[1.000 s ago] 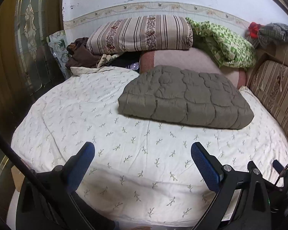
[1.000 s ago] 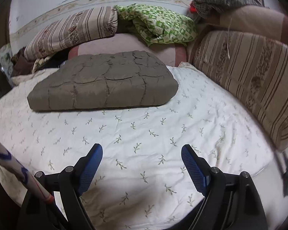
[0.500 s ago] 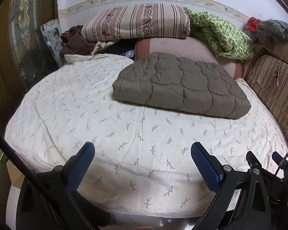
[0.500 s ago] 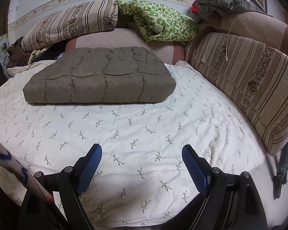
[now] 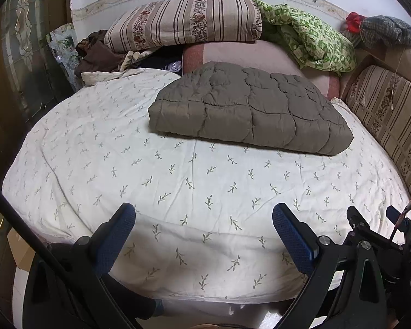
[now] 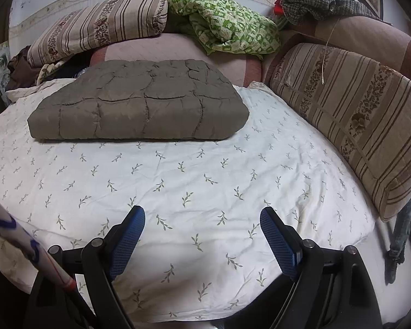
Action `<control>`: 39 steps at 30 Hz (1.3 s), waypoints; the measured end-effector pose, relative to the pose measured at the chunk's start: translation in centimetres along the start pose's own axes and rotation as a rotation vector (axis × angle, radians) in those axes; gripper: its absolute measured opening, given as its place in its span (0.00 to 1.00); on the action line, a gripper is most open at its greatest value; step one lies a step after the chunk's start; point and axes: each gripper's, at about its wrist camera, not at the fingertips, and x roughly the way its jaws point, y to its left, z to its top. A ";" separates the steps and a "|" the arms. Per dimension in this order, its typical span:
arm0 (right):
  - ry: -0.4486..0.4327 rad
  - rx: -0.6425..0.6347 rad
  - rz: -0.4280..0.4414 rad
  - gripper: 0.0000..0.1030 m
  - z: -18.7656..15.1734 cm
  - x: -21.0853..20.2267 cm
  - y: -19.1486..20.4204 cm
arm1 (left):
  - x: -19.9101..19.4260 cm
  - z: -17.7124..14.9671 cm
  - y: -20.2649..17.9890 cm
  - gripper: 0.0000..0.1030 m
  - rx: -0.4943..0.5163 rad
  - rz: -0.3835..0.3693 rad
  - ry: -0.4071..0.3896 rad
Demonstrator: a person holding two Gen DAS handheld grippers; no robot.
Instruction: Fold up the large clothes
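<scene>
A grey-brown quilted garment (image 5: 249,107) lies folded into a thick rectangle at the far side of the bed; it also shows in the right wrist view (image 6: 139,104). The bed is covered by a white sheet with a small leaf print (image 5: 150,181). My left gripper (image 5: 204,219) is open and empty above the near edge of the bed, well short of the garment. My right gripper (image 6: 202,220) is open and empty, also above the near part of the sheet (image 6: 194,181). The right gripper's frame shows at the lower right of the left wrist view (image 5: 375,235).
A striped pillow (image 5: 186,22) and a green patterned blanket (image 5: 309,41) are piled at the headboard wall. A striped bolster (image 6: 356,115) runs along the bed's right side. Dark clothes (image 5: 96,52) lie at the back left by a glass-panelled door (image 5: 22,49).
Both grippers have drawn back from the bed and risen, so more of the near edge shows. The folded garment has not moved. Both stay open.
</scene>
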 end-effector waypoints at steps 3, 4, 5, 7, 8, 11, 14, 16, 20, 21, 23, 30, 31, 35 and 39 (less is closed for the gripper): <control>0.010 0.000 -0.004 0.87 -0.1 0.2 0.0 | 0.2 -0.1 0.0 0.97 -0.001 0.003 0.009; 0.015 -0.002 -0.006 0.87 -0.2 0.3 0.0 | 0.3 -0.1 0.0 0.97 -0.002 0.003 0.013; 0.020 -0.005 -0.008 0.87 -0.2 0.4 0.0 | 0.4 -0.2 0.1 0.97 -0.003 0.003 0.015; 0.027 -0.013 -0.013 0.87 -0.3 0.6 0.2 | 0.7 -0.2 0.1 0.97 -0.002 0.003 0.023; 0.030 -0.016 -0.014 0.87 -0.4 0.7 0.2 | 0.7 -0.2 0.1 0.97 -0.002 0.003 0.026; 0.039 -0.024 -0.019 0.87 -0.6 0.9 0.4 | 0.9 -0.3 0.1 0.97 -0.001 0.000 0.032; 0.044 -0.028 -0.023 0.87 -0.7 0.9 0.5 | 1.0 -0.4 0.1 0.97 -0.002 -0.002 0.034; 0.046 -0.029 -0.025 0.87 -0.7 0.9 0.7 | 1.1 -0.4 0.1 0.97 -0.002 -0.003 0.039; 0.050 -0.035 -0.025 0.87 -0.7 1.0 0.7 | 1.3 -0.6 0.1 0.97 -0.003 -0.006 0.047; 0.051 -0.037 -0.024 0.87 -0.7 1.0 0.8 | 1.4 -0.6 0.1 0.97 -0.003 -0.006 0.048; 0.052 -0.040 -0.024 0.87 -0.8 1.1 0.9 | 1.4 -0.7 0.1 0.97 -0.004 -0.005 0.050; 0.059 -0.058 -0.027 0.88 -1.0 1.2 1.4 | 1.7 -0.9 0.1 0.97 -0.002 -0.001 0.059; 0.060 -0.061 -0.028 0.88 -1.0 1.3 1.5 | 1.7 -0.9 0.1 0.97 -0.002 -0.001 0.060; 0.062 -0.064 -0.032 0.88 -1.1 1.3 1.6 | 1.8 -0.9 0.1 0.97 -0.001 -0.001 0.064; 0.065 -0.063 -0.032 0.88 -1.2 1.5 1.5 | 1.9 -0.9 0.1 0.97 -0.001 -0.002 0.065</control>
